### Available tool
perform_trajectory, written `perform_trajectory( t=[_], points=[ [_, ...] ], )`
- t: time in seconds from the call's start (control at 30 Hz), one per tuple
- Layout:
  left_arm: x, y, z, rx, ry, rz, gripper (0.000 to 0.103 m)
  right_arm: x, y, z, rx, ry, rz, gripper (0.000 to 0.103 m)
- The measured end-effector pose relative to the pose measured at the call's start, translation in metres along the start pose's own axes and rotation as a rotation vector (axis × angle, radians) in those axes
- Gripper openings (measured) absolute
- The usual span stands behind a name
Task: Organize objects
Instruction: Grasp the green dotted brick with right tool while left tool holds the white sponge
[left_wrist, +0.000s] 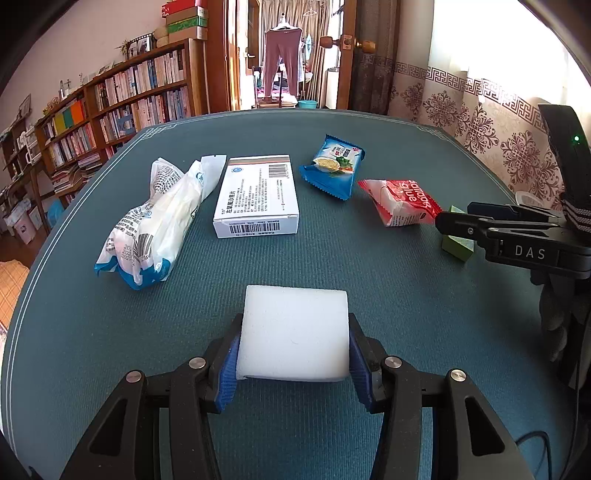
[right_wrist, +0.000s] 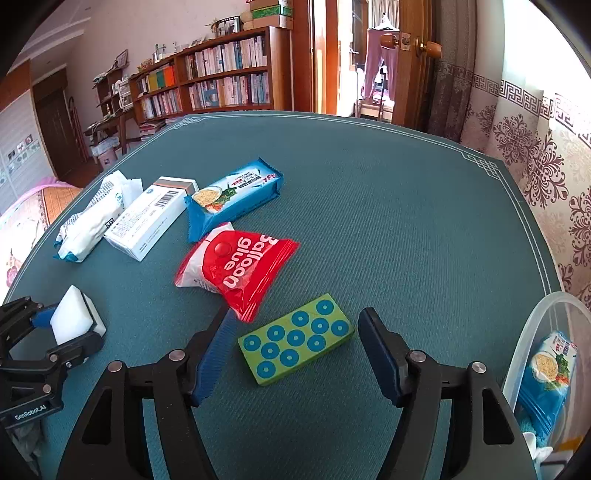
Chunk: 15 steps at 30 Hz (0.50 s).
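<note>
Bookshelves (right_wrist: 207, 85) line the far wall behind a table covered in teal cloth (right_wrist: 388, 206), where the sorting looks only partly done. A clear plastic bin (right_wrist: 532, 332) at the table's right edge already holds at least one blue snack packet (right_wrist: 550, 373). Most items are not yet put away: a white crumpled bag (left_wrist: 155, 221) near the left edge, a white medicine box (left_wrist: 258, 195) just beside it, a blue noodle packet (right_wrist: 232, 195) and a red balloon-glue pouch (right_wrist: 236, 266) toward the middle.

The left gripper (left_wrist: 293, 354) is clamped on a white foam block (left_wrist: 295, 328), its blue pads pressing both side faces, low over the near part of the table.

The right gripper (right_wrist: 295, 350) stands spread, its jaws clear of the green block with blue dots (right_wrist: 295, 341) that lies flat between them near the right front of the table. No pad touches it. The block's long axis runs diagonally, its far end pointing toward the table's right rear and its near end toward the left finger. Its dotted face is up. By the look of it, this block is the next piece for the bin, and the jaws would close across its short sides.
</note>
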<state>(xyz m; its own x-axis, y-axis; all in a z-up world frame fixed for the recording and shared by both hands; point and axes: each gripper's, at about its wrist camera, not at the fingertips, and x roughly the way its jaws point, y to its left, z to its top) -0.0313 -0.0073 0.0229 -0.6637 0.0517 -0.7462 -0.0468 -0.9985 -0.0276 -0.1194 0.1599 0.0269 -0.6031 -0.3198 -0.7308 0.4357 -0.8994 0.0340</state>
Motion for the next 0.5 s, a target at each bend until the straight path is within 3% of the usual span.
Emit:
perform_trajectory(
  t=[0.2, 0.5],
  points=[
    [0.0, 0.0, 0.0, -0.001, 0.0, -0.002, 0.053, 0.009, -0.002, -0.003, 0.003, 0.025, 0.049, 0.071],
    [0.0, -0.001, 0.0, 0.001, -0.002, 0.005, 0.053, -0.003, 0.014, -0.023, -0.073, 0.029, 0.036, 0.071]
  ],
)
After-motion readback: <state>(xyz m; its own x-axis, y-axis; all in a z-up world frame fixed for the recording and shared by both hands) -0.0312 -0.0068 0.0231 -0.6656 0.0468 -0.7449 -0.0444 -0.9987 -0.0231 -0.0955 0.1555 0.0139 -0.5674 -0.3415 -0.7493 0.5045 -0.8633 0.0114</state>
